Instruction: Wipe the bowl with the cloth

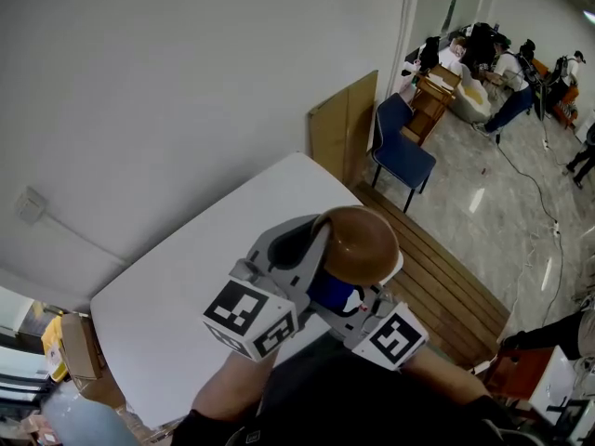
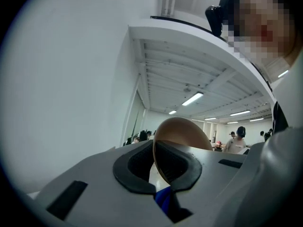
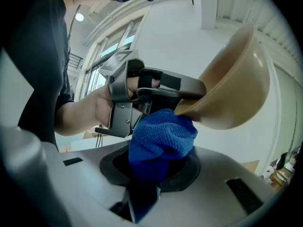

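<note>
A brown bowl [image 1: 358,244] is held up in the air over the white table [image 1: 186,286], tipped on its side. My left gripper [image 1: 311,249] is shut on the bowl's rim; the left gripper view shows the rim [image 2: 156,162] pinched between the dark pads. My right gripper [image 1: 358,300] is shut on a bunched blue cloth [image 3: 161,138], which sits just below the bowl [image 3: 236,89], touching its outer wall near the rim. A bit of the cloth [image 2: 163,197] also shows low in the left gripper view.
The table's far right corner points toward a blue chair [image 1: 402,147] and a leaning wooden board [image 1: 344,128]. A slatted wooden bench [image 1: 446,277] runs along the table's right side. Several people work at the far end of the room [image 1: 502,63].
</note>
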Tool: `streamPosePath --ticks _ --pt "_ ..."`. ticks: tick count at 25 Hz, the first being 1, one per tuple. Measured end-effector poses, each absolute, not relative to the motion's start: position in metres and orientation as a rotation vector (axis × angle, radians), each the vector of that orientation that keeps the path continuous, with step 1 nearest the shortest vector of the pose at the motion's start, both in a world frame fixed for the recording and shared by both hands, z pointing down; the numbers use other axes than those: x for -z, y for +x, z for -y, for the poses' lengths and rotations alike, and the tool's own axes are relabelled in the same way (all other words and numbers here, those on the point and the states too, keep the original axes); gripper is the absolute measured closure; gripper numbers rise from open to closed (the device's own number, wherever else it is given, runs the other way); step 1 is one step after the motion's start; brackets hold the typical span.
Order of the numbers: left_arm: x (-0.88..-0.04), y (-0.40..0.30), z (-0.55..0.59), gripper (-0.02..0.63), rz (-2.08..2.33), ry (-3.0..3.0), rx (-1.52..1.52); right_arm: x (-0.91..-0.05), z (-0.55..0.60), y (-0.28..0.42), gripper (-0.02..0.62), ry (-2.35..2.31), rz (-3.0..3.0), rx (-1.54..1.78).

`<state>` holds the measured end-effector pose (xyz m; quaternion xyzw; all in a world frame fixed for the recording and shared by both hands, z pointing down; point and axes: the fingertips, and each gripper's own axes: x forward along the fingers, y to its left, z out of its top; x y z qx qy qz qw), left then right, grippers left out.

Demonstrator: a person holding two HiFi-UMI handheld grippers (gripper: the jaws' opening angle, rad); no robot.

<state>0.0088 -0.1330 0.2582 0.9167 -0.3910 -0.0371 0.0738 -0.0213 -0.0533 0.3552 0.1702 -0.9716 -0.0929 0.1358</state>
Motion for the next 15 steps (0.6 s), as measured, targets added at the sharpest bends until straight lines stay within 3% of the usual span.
streamPosePath --ticks 15 --pt "-0.275 -0.029 0.139 0.581 1.314 2.797 -0.112 -0.351 0.057 0.024 0.505 0.596 2.7 0.353"
